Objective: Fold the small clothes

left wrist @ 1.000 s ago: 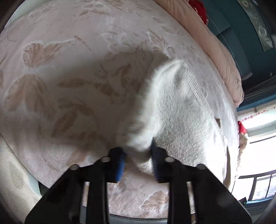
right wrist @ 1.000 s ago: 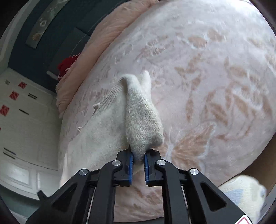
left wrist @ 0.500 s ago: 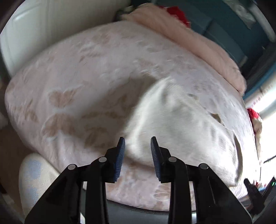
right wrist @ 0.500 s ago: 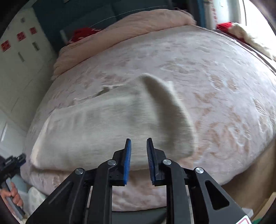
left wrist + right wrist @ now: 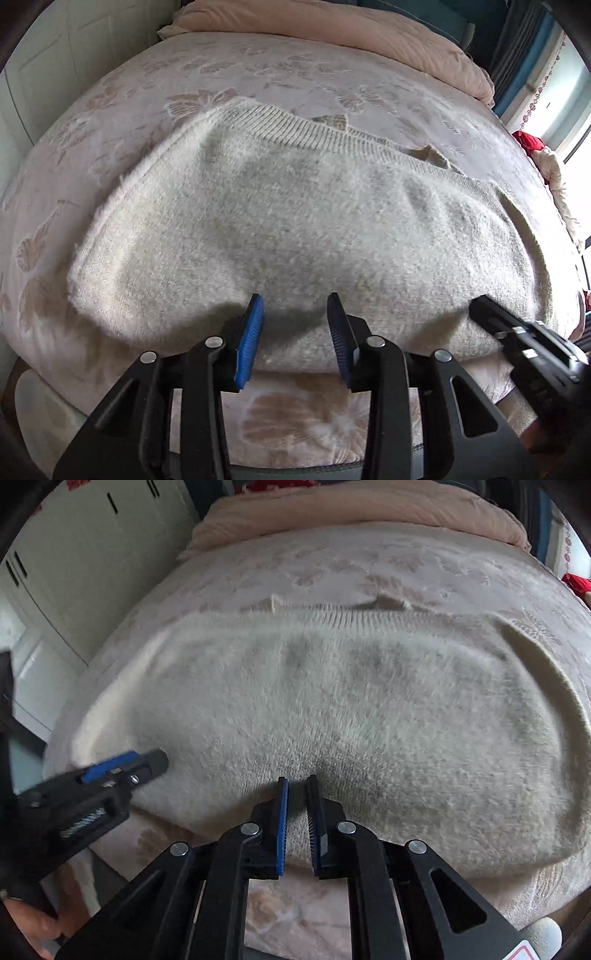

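Observation:
A fuzzy cream knit sweater (image 5: 295,221) lies spread flat on the bed, ribbed edge at the far side; it also shows in the right wrist view (image 5: 351,709). My left gripper (image 5: 295,306) is open and empty, its blue pads just above the sweater's near edge. My right gripper (image 5: 297,781) is open by a narrow gap and empty, at the near edge too. The right gripper shows at the right of the left wrist view (image 5: 517,332). The left gripper shows at the left of the right wrist view (image 5: 110,771).
The bed cover (image 5: 295,70) is pale pink with a butterfly pattern. A peach duvet (image 5: 351,33) is bunched at the far end. White wardrobe doors (image 5: 92,554) stand to the left. A window and red items (image 5: 532,142) are at the right.
Both grippers let go of the sweater's folded-over parts and pulled back to the near edge. The sweater now lies flat and spread out.

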Tool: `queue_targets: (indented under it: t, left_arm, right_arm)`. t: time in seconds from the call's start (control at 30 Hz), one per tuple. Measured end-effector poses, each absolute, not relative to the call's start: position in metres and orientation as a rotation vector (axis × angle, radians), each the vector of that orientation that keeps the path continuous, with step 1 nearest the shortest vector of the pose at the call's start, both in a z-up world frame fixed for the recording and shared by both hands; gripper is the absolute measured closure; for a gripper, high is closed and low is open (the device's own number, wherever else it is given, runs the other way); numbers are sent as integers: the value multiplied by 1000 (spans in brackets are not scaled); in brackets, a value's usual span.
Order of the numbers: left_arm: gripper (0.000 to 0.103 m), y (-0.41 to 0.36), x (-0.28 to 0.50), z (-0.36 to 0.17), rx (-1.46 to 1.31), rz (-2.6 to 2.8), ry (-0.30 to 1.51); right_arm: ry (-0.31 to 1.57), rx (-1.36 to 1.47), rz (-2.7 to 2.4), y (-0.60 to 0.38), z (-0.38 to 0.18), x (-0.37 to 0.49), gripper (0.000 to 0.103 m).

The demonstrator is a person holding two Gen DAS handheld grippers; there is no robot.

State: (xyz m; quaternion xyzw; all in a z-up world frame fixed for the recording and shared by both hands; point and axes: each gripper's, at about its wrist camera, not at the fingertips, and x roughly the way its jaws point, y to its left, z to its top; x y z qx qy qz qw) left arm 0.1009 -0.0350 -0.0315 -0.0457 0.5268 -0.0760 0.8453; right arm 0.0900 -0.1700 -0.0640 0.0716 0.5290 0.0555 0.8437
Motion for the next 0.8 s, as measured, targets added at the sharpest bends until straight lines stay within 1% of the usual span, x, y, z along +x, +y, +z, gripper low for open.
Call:
queue_targets:
  t: [0.03, 0.07, 0.1, 0.17, 0.23, 0.27, 0.3, 0.33, 0.4, 0.43, 0.5, 0.57, 0.63, 0.67, 0.7, 0.73, 0.77, 0.8]
  left_arm:
    - [62, -39, 102, -36, -68, -160, 1117]
    - [62, -42, 101, -38, -36, -156, 1130]
    - [62, -44, 103, -40, -17, -152, 1137]
    - [62, -39, 105, -27, -63, -170, 1108]
    - [60, -37, 112, -21, -94, -163, 1086]
    - [55, -38, 120, -24, -91, -155, 1089]
    - [55, -42, 131, -32, -71, -145, 1111]
    - [54, -45, 139, -41, -53, -142, 1128]
    - [54, -46, 148, -42, -42, -148, 1138]
    - [55, -44, 153, -33, -41, -157, 1110]
    - [54, -39, 164, -22, -37, -152, 1070]
    - [52, -32, 185, -21, -42, -134, 1069]
    - [49, -27, 211, -36, -37, -114, 1116]
    - [49, -24, 220, -46, -31, -101, 1139]
    - [47, -22, 227, -52, -33, -98, 1154]
    - [47, -17, 233, -55, -54, -112, 1162]
    - [47, -15, 235, -52, -63, -115, 1157]
    - [48, -14, 237, -45, -52, -118, 1141]
  right_arm:
    - [1120, 124, 108, -164, -66, 94, 93]
    - [1104, 119, 109, -166, -55, 95, 90]
    - [1076, 129, 121, -166, -43, 95, 90]
    - [1020, 181, 159, -168, -23, 100, 90]
    - [1051, 150, 161, -163, -34, 116, 90]
    - [1108, 114, 155, -159, -50, 126, 90]
    - [1152, 103, 157, -158, -65, 135, 91]
    - [1144, 118, 160, -157, -63, 139, 92]
    - [1099, 143, 163, -164, -40, 142, 92]
    - [1043, 156, 136, -176, -23, 145, 92]
    - [994, 172, 88, -199, -9, 154, 93]
    - [1005, 155, -12, -235, -17, 174, 93]
    - [1109, 126, -106, -271, -49, 197, 93]
    - [1158, 134, -113, -289, -64, 204, 99]
    - [1161, 188, -73, -302, -66, 205, 103]
    - [1141, 239, -60, -315, -58, 206, 101]
    - [1108, 224, -104, -323, -46, 206, 96]
    - [1066, 205, -145, -330, -35, 205, 86]
